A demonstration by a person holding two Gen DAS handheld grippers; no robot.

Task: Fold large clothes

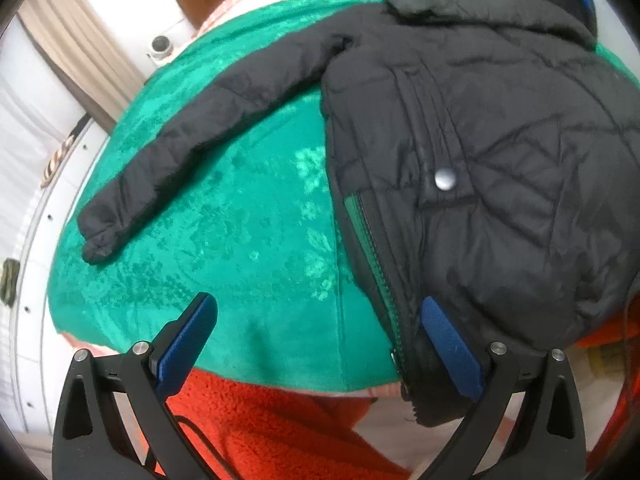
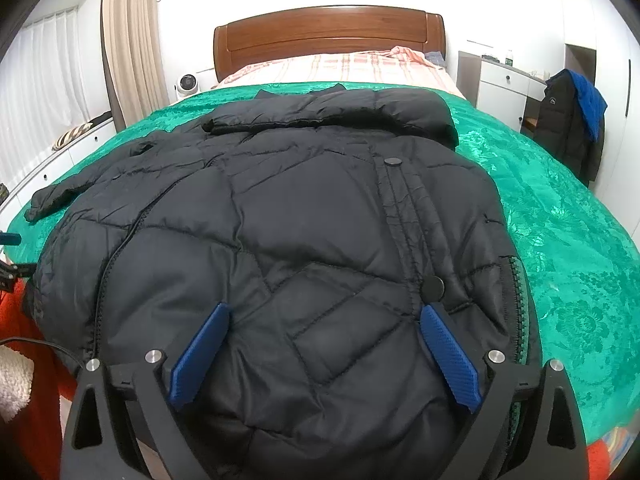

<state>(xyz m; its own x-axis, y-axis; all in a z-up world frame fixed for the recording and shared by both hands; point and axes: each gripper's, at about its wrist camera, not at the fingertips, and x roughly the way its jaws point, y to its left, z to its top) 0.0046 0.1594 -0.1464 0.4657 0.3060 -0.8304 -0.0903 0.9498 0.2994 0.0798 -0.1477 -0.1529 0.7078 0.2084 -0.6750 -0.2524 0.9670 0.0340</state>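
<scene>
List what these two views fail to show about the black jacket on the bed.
- Right sleeve of the jacket: seen in neither view; whether it is folded under cannot be told.
- Hem: cut off in the right wrist view by the right gripper.
- Right side of the body: runs off the frame edge in the left wrist view, beyond the left gripper.
- Underside and lining: hidden against the green blanket.
</scene>
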